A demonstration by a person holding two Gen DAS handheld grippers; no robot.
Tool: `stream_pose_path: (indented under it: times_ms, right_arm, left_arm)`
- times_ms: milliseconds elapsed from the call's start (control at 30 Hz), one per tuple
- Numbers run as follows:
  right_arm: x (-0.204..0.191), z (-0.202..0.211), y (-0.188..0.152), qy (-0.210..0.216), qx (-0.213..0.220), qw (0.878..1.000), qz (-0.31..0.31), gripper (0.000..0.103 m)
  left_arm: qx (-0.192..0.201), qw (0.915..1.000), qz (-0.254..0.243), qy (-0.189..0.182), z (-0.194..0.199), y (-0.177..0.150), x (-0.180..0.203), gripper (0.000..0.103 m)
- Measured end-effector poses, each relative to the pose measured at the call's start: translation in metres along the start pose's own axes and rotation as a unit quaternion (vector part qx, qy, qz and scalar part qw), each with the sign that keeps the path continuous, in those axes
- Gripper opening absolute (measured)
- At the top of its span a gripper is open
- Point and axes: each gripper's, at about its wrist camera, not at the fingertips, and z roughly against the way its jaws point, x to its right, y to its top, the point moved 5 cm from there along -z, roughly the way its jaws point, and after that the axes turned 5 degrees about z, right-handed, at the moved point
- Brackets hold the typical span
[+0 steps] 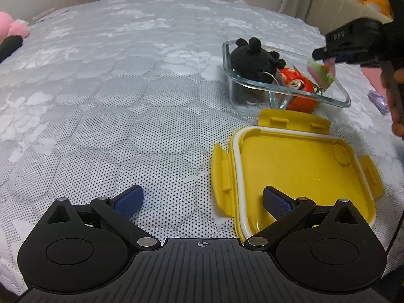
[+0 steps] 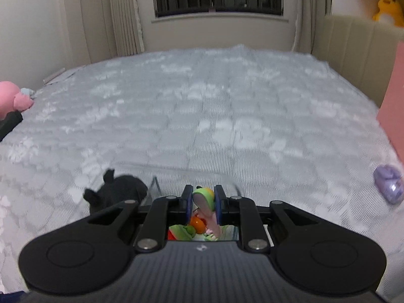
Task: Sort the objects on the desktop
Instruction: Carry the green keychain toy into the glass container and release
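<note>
Between the right gripper (image 2: 203, 203)'s fingers (image 2: 188, 203), a small green-and-pink toy (image 2: 205, 203) is being pinched tight, the blue pads pressing on both its sides, and it is hanging just above the glass container (image 1: 338, 96). From the left wrist view that toy is dangling over the container's right-hand half, right by the rim, with the red figure (image 1: 299, 88) lying directly under it and the black plush (image 1: 252, 60) filling the far left end. So the drop looks like a matter of straight down: the open space is below and slightly toward the middle, and I would judge a small nudge inward is wanted before letting go, so the toy is not catching the glass edge. The left gripper (image 1: 202, 202) is waiting low over the bed (image 1: 126, 88), fingers spread wide and holding nothing, one finger (image 1: 275, 202) sitting over the yellow lid (image 1: 290, 159), which is lying inside-up just in front of the container. That makes the left hand the nearer one for the lid. Off to the right, a purple object (image 2: 388, 186) is resting on the bed, well apart from the container and closer to the right gripper.
</note>
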Motion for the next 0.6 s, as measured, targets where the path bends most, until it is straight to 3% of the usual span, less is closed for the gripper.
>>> stream_pose_path:
  times_ms: [33, 67, 100, 267, 400, 600]
  right_arm:
    - [0.000, -0.001, -0.002, -0.002, -0.001, 1.000, 0.001, 0.028]
    - [0.001, -0.001, -0.002, -0.007, 0.001, 1.000, 0.002, 0.039]
    - [0.002, 0.002, -0.001, -0.009, 0.007, 1.000, 0.001, 0.042]
    - [0.006, 0.024, 0.007, 0.002, 0.043, 0.999, -0.014, 0.038]
    - [-0.013, 0.024, -0.004, 0.055, -0.004, 0.998, 0.006, 0.038]
    - [-0.046, -0.001, -0.014, 0.040, -0.047, 0.995, 0.074, 0.036]
  left_arm:
    - [0.000, 1.0000, 0.000, 0.001, 0.000, 0.000, 0.000, 0.103]
    - [0.000, 1.0000, -0.001, 0.002, -0.001, 0.000, 0.000, 0.103]
    - [0.000, 1.0000, -0.001, 0.002, -0.001, 0.000, 0.000, 0.103]
    - [-0.001, 1.0000, -0.002, 0.009, -0.003, 0.001, 0.002, 0.103]
    - [0.000, 0.9999, -0.005, 0.013, -0.003, 0.000, 0.004, 0.103]
    - [0.000, 0.9999, -0.011, 0.009, 0.001, -0.002, 0.004, 0.103]
